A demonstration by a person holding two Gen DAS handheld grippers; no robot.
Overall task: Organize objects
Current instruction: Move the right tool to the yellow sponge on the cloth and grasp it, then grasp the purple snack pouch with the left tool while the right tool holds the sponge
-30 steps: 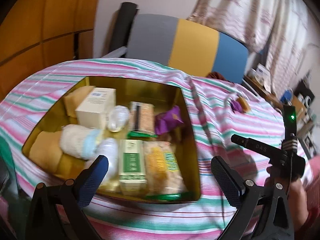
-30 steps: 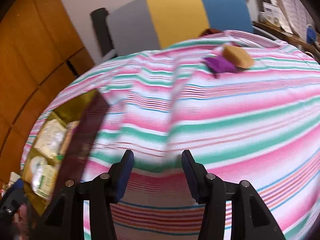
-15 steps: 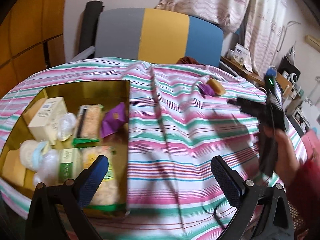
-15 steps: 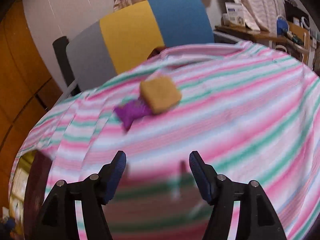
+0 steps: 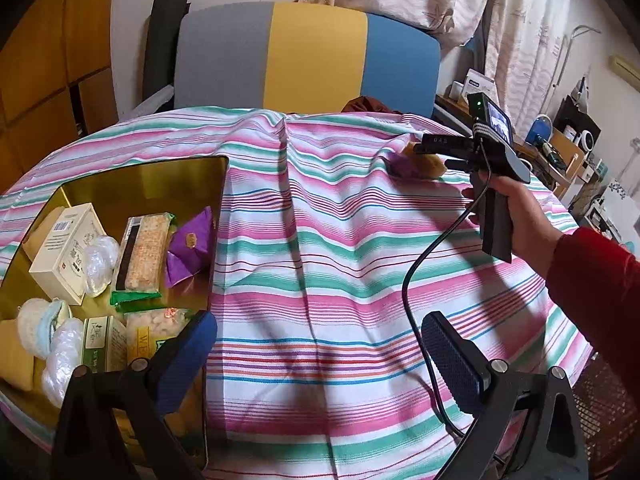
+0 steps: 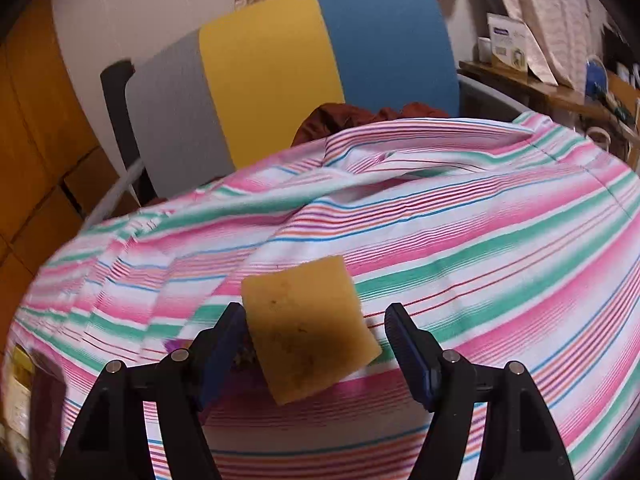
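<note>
A yellow square sponge-like block [image 6: 308, 328] lies on the striped tablecloth [image 6: 480, 240], with a purple packet [image 5: 400, 166] beside it. My right gripper [image 6: 314, 312] straddles the block with its jaws opening; the right pad stands clear of it and the left pad is close to its edge. In the left wrist view the right gripper [image 5: 431, 156] hovers over the block [image 5: 430, 166] at the far right of the table. A gold tin [image 5: 218, 240] at the left holds several packets and boxes. My left gripper [image 5: 320, 360] is open with only cloth beneath it.
A chair with a grey, yellow and blue back [image 5: 312, 56] stands behind the table, with a red cloth [image 6: 360, 116] on its seat. A hand in a red sleeve [image 5: 592, 280] holds the right gripper; its cable [image 5: 416, 280] hangs over the cloth. Cluttered shelves [image 5: 560, 148] stand at right.
The right gripper swept from beside the tin across the cloth to the yellow block, and its jaws widened. The left view swung right, so the tin now sits at the left edge.
</note>
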